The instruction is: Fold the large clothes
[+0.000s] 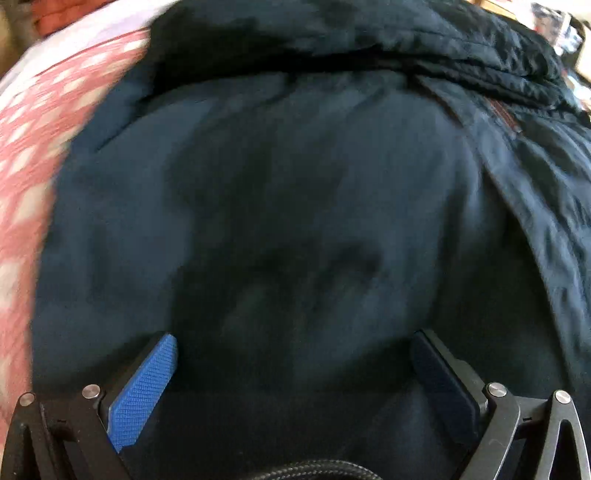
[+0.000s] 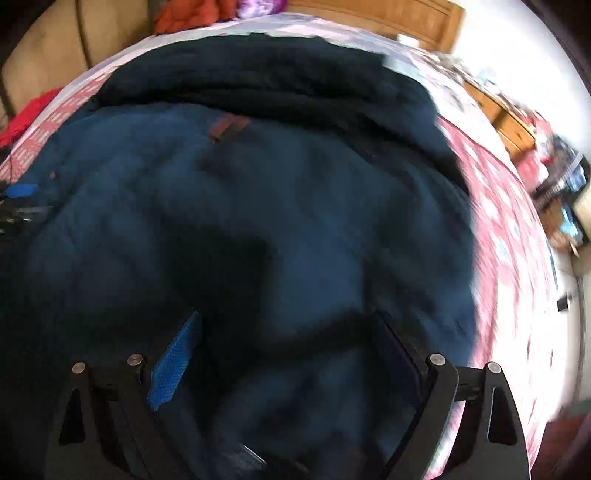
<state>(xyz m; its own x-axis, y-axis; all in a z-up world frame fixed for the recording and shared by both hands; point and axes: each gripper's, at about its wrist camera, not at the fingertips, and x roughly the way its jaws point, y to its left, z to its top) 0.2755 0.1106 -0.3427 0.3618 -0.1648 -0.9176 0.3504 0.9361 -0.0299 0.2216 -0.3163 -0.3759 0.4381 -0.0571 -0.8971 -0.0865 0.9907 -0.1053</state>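
Okay, both views blurred. My left gripper (image 1: 293, 338) has its jaws spread wide with nothing between them, hovering over the dark navy jacket (image 1: 295, 192), which fills nearly the whole left wrist view. Blue pad (image 1: 142, 391) at 7 o'clock, darker pad (image 1: 441, 384) at 5 o'clock. Jacket lies on a pink-and-white patterned bedsheet (image 1: 26, 147), visible at 9 to 10 o'clock. A folded black quilted layer (image 1: 461, 40) runs across 12 to 2 o'clock, with a reddish-brown patch (image 1: 504, 116) just below it.

My right gripper (image 2: 288, 319) is also wide open, holding nothing, above the same jacket (image 2: 314, 229). Patch (image 2: 227, 127) sits at 11 o'clock, bedsheet (image 2: 509, 236) at 3 o'clock, wooden headboard (image 2: 388, 18) at 1 o'clock, orange cloth (image 2: 192, 14) at 11 to 12 o'clock. My left gripper's blue pad (image 2: 20, 190) shows at 9 o'clock.
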